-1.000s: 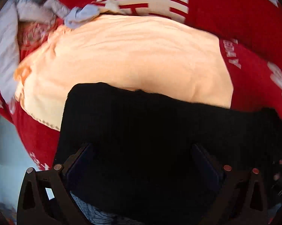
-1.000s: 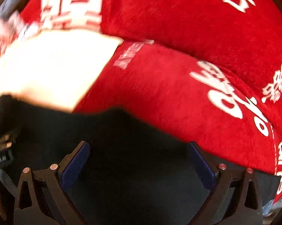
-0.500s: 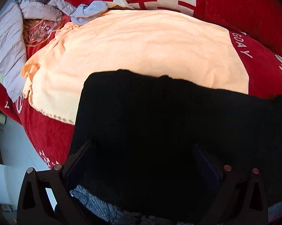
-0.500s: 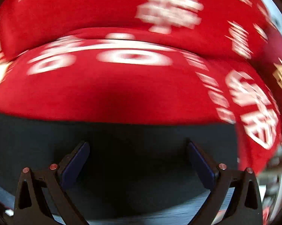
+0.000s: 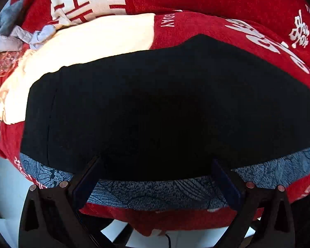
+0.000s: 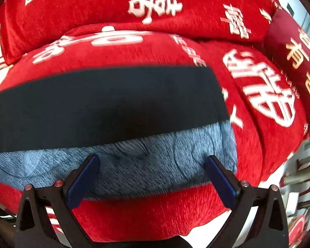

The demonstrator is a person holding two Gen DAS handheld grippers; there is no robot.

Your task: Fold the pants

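Lying flat on the red sofa cover (image 5: 206, 2), the black pants (image 5: 155, 107) overlap a cream cloth (image 5: 97, 41) at left and a grey patterned cloth (image 6: 155, 161). Only the right view shows a red cushion (image 6: 295, 47). Left claw (image 5: 155, 163) and right claw (image 6: 150, 161) gape wide, empty.

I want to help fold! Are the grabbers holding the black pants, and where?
Nothing is held. Both the left hand-held gripper and right hand-held gripper are open, with the black fabric pants lying on the sofa.
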